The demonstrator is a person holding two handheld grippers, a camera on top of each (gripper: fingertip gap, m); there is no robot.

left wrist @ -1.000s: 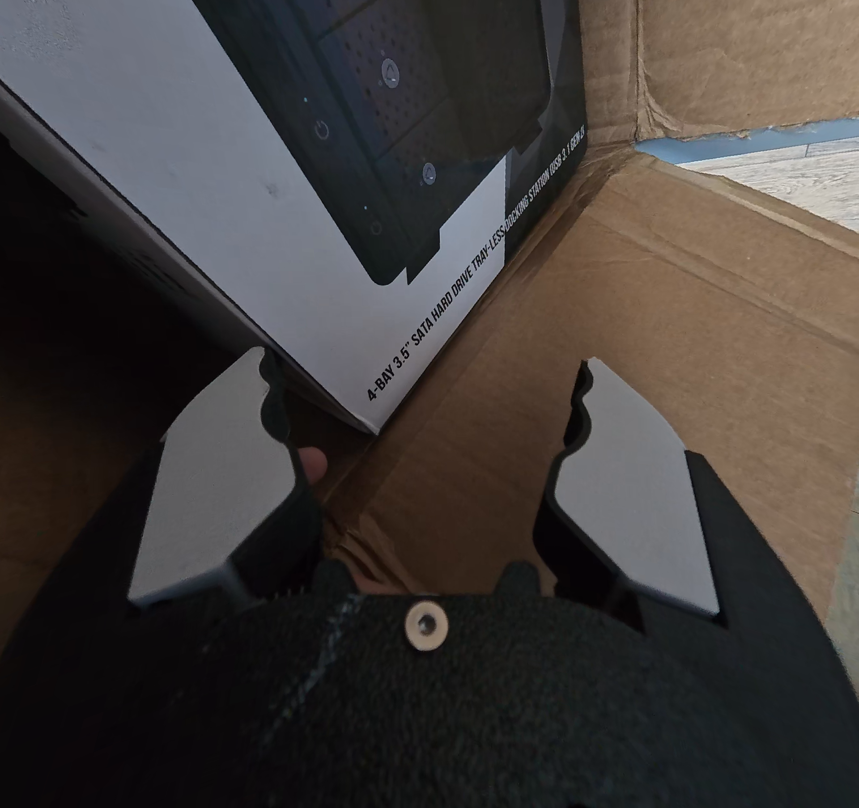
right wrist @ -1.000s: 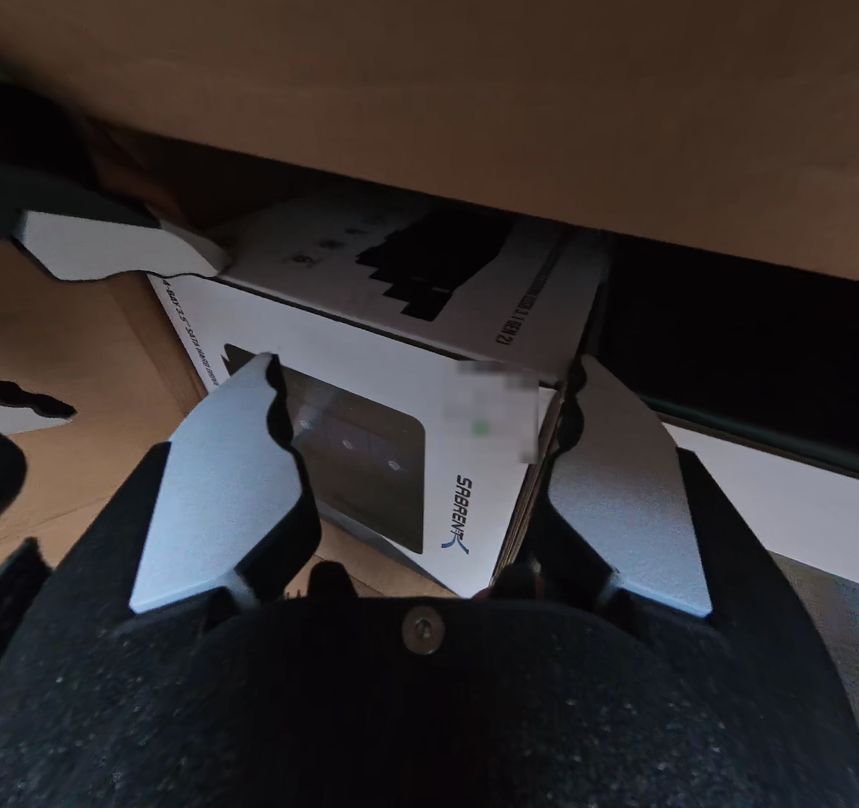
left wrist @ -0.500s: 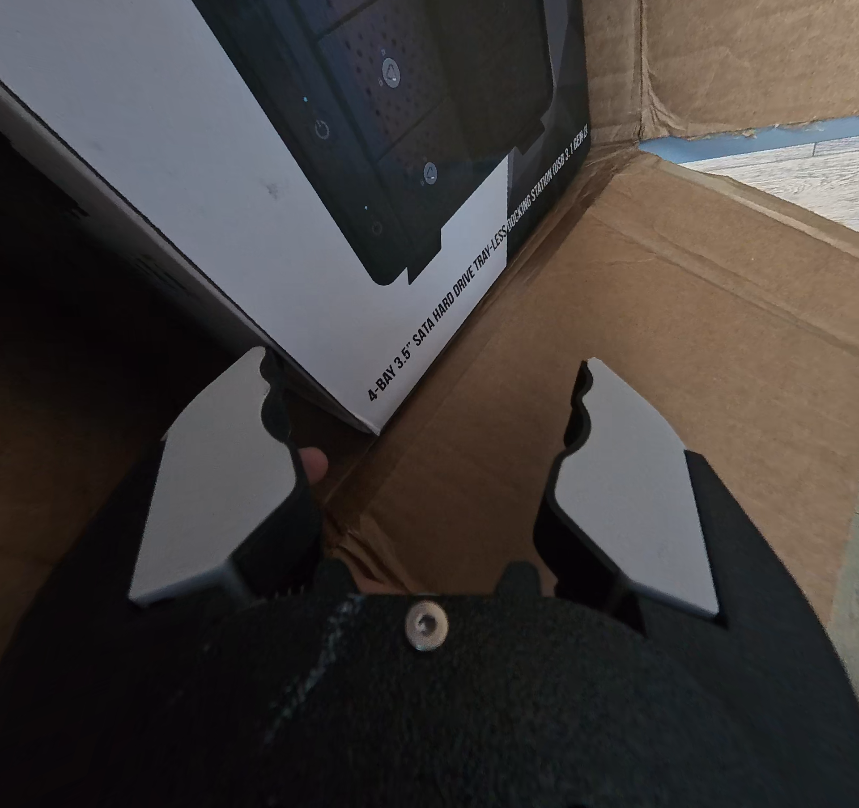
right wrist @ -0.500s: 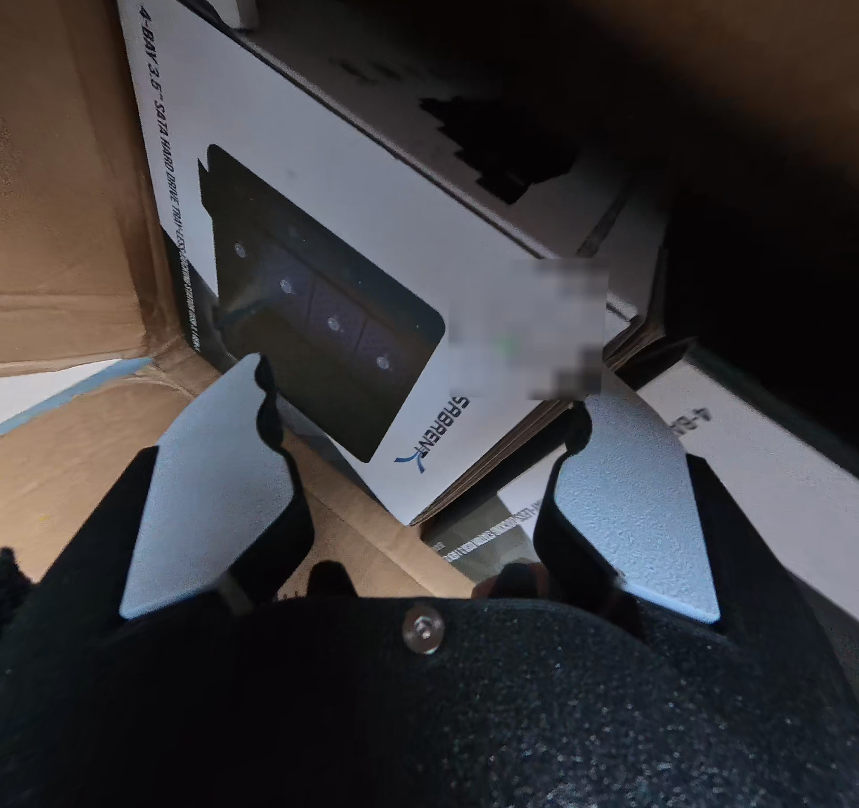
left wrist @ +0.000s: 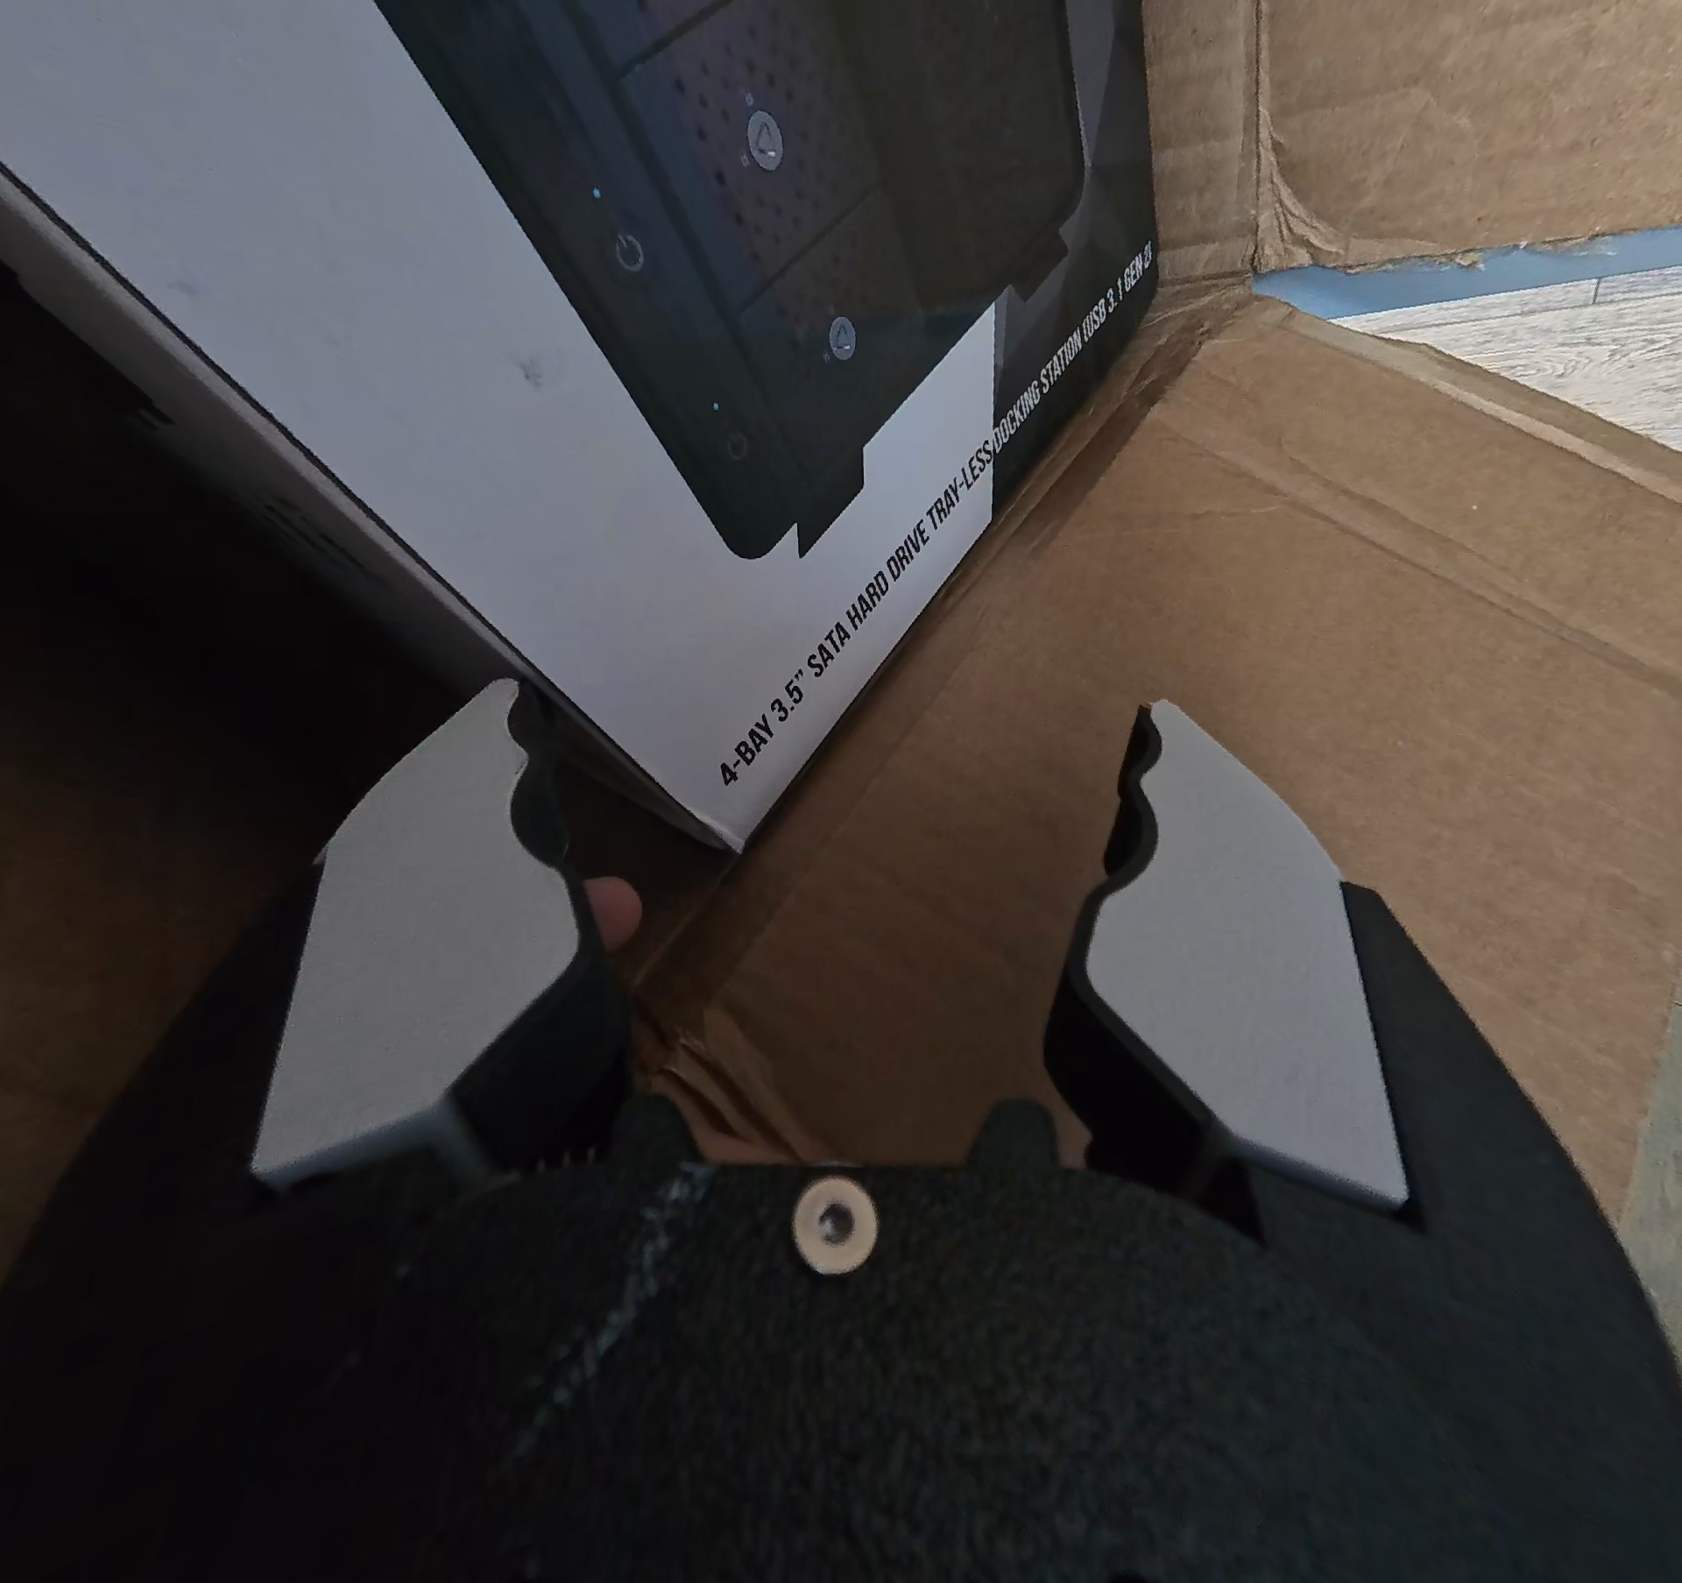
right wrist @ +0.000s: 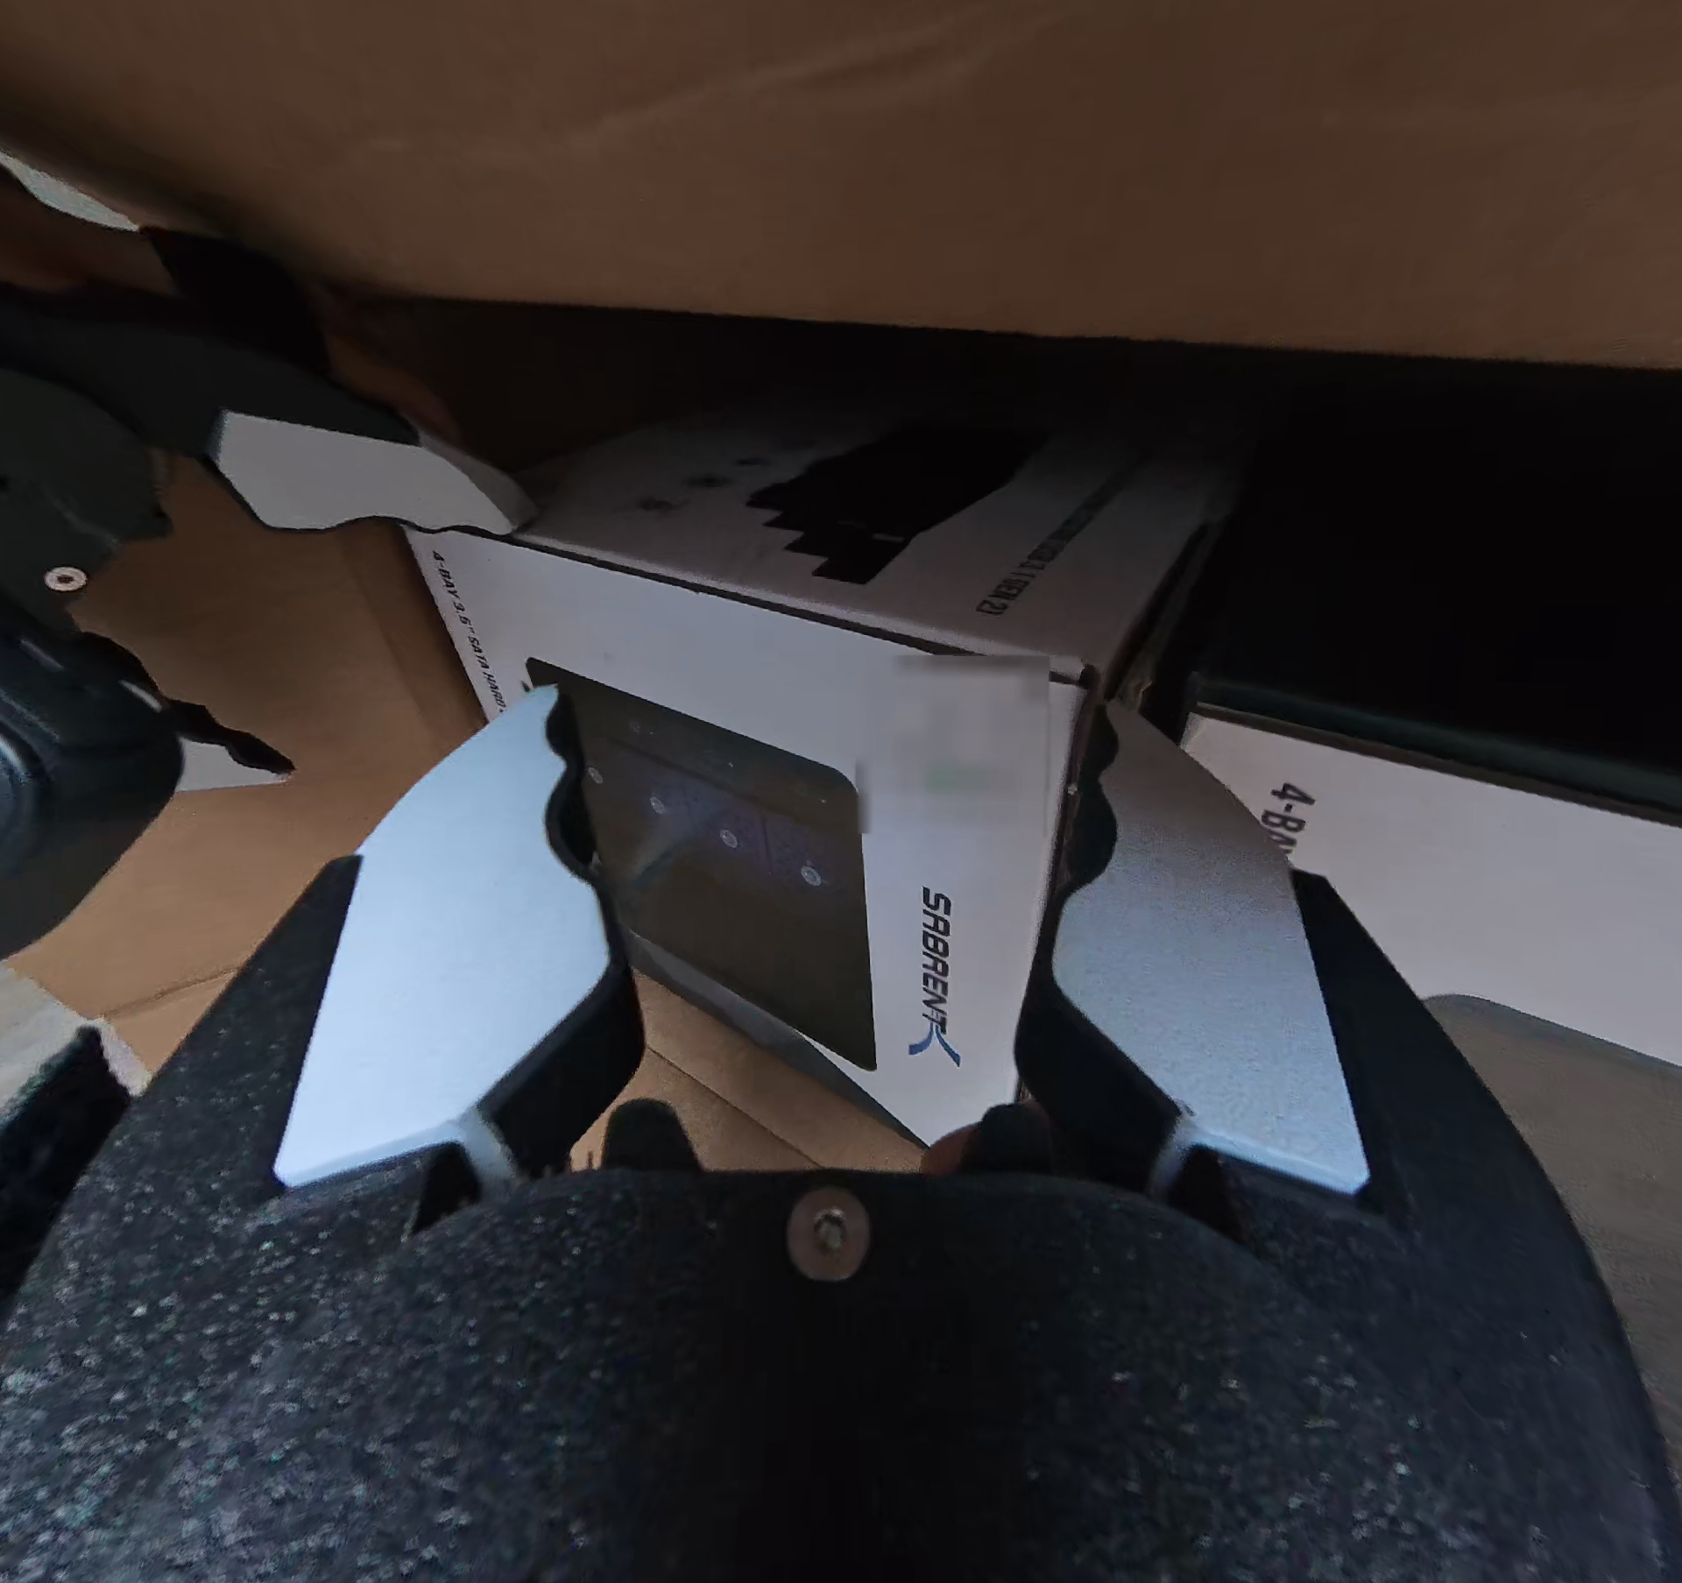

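1. two tools, both spread apart: left tool [left wrist: 828,775] at the near corner of a white product box [left wrist: 364,283], right tool [right wrist: 824,766] straddling that box's end.
2. brown carton [left wrist: 1274,675] holds the box.
3. pale plank floor [left wrist: 1565,329] beyond.

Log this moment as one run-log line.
left gripper: open, beside white product box corner | right gripper: open, fingers either side of that box | setting: inside cardboard carton | second white box at right
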